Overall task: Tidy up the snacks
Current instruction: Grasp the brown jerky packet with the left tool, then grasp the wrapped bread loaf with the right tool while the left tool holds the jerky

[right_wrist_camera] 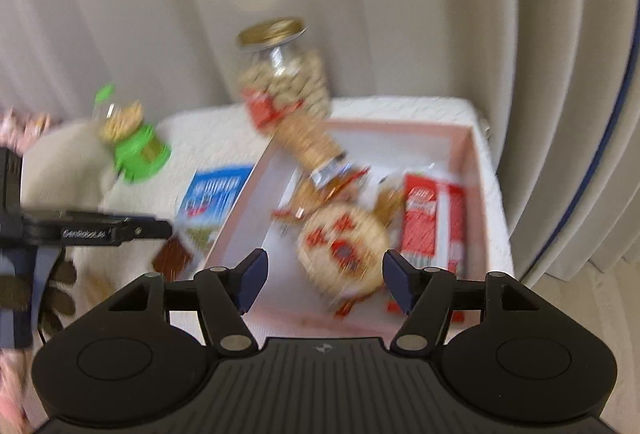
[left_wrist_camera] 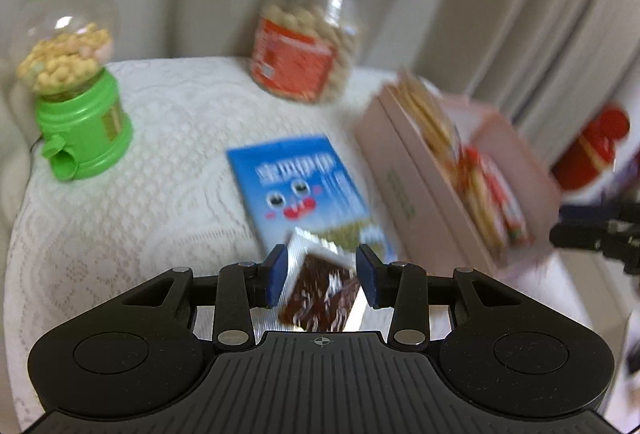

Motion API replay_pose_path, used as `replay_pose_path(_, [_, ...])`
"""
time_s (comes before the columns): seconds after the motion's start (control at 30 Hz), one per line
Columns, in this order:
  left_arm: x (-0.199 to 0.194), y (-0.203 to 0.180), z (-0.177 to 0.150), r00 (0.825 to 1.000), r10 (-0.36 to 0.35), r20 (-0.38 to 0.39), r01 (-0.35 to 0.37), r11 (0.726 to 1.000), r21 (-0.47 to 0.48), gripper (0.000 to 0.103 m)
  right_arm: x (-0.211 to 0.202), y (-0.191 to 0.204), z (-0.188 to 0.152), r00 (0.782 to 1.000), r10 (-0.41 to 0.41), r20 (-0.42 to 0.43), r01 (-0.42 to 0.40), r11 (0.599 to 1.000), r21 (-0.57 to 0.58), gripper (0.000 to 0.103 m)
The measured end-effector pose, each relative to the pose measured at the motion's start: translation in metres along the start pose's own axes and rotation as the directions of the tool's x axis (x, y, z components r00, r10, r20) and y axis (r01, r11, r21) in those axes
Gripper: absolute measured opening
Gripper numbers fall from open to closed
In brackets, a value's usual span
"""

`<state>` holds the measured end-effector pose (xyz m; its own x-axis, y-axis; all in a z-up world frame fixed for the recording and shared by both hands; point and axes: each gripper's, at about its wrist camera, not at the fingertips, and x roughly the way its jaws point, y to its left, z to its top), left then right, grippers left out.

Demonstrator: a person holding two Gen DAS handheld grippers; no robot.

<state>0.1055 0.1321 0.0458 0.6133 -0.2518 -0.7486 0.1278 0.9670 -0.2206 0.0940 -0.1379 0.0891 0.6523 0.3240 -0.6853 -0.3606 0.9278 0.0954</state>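
Observation:
My left gripper (left_wrist_camera: pixel 322 274) is shut on a brown snack packet with a silver edge (left_wrist_camera: pixel 320 290), held just above the white lace cloth. The packet also shows in the right wrist view (right_wrist_camera: pixel 173 257). A blue snack packet (left_wrist_camera: pixel 298 186) lies flat just ahead of it. A pink box (left_wrist_camera: pixel 404 170) with several snack packs stands to the right. My right gripper (right_wrist_camera: pixel 324 276) is open above the pink box (right_wrist_camera: pixel 240 210), over a round cracker pack (right_wrist_camera: pixel 344 246). Red packs (right_wrist_camera: pixel 434 222) lie in the box at the right. Both views are blurred.
A green candy dispenser (left_wrist_camera: pixel 80 114) stands at the far left and a glass jar of snacks with a gold lid (left_wrist_camera: pixel 308 46) at the back. Curtains hang behind the table. A red thing (left_wrist_camera: pixel 592 154) sits beyond the box.

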Motion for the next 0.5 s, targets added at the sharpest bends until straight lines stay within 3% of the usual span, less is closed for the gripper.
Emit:
replay_pose_path(0.13, [0.009,-0.019,-0.014,0.997,0.068,-0.037,-0.062,0.987,0.147,0.043,-0.001,0.018,-0.012,0.999,-0.03,-0.013,0.029,0.996,-0.079,0.065])
replay_pose_path(0.23, [0.012,-0.029,-0.024,0.993,0.113,-0.018,-0.105,0.965,0.239,0.048,-0.004,0.025,-0.019,0.999,-0.042,-0.01,0.041,0.993,-0.112,0.067])
replay_pose_path(0.37, [0.018,-0.024,-0.023,0.99,0.133,-0.039,-0.122,0.97,0.209,0.057,-0.005,0.035,-0.026,0.999,-0.049,-0.011,0.047,0.989,-0.138,0.067])
replay_pose_path(0.5, [0.014,-0.017,-0.023,0.995,0.102,-0.011,-0.099,0.982,0.16,0.049,-0.007,0.04,-0.034,0.999,-0.051,-0.015,0.048,0.987,-0.156,0.067])
